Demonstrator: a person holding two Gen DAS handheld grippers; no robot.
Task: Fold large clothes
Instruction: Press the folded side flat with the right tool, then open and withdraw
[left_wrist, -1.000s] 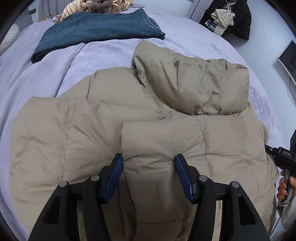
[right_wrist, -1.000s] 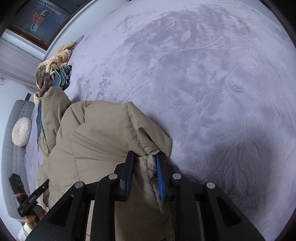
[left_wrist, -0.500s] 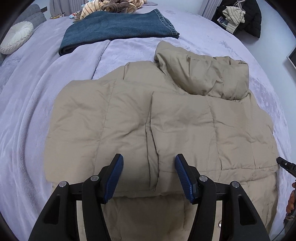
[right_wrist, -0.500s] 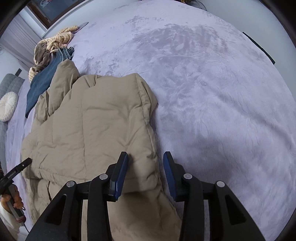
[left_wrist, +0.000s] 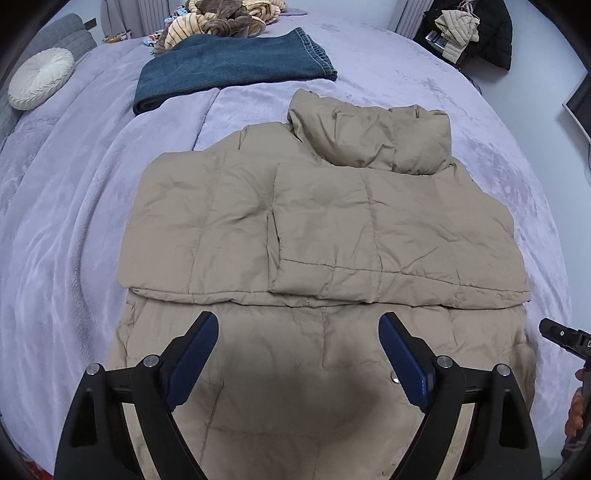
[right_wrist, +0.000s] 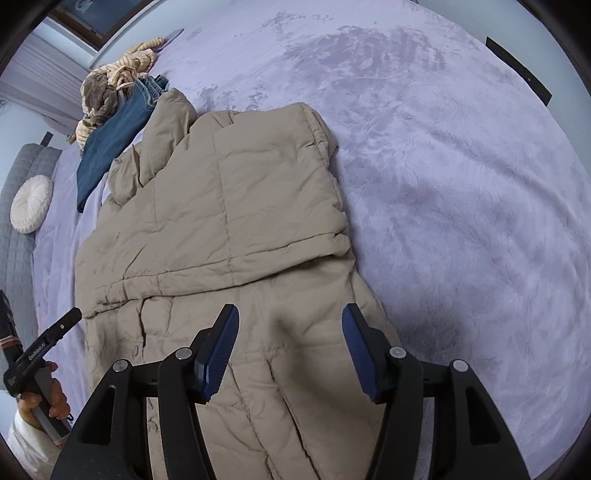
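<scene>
**Puffer jacket half-folded on the bed, both grippers empty**

Across the lavender plush bedspread (left_wrist: 66, 236) lies a beige quilted puffer jacket (left_wrist: 321, 221), both sleeves turned in over its chest so they meet near the middle, the hood (left_wrist: 373, 140) bunched at the far end. Its lower body stretches flat toward the near edge of the bed, unfolded.

Above that lower part hangs the left gripper (left_wrist: 297, 354), its blue-padded fingers (left_wrist: 192, 354) spread wide with nothing between them; whether they touch the cloth I cannot tell. Over the jacket's right-hand edge is the right gripper (right_wrist: 290, 350), fingers (right_wrist: 218, 347) equally wide apart and holding nothing. From the right wrist view the left tool shows at the far side of the jacket, gripped by a bare hand (right_wrist: 44, 398).

Beyond the hood, a folded pair of blue jeans (left_wrist: 232, 70) lies flat, and behind it a heap of striped and brown knitwear (left_wrist: 221, 22). A round white cushion (left_wrist: 40, 77) rests against a grey quilted headboard (right_wrist: 18, 236). Dark coats (left_wrist: 476, 33) hang at the far right. No box, basket or other container shows anywhere on the bed.
</scene>
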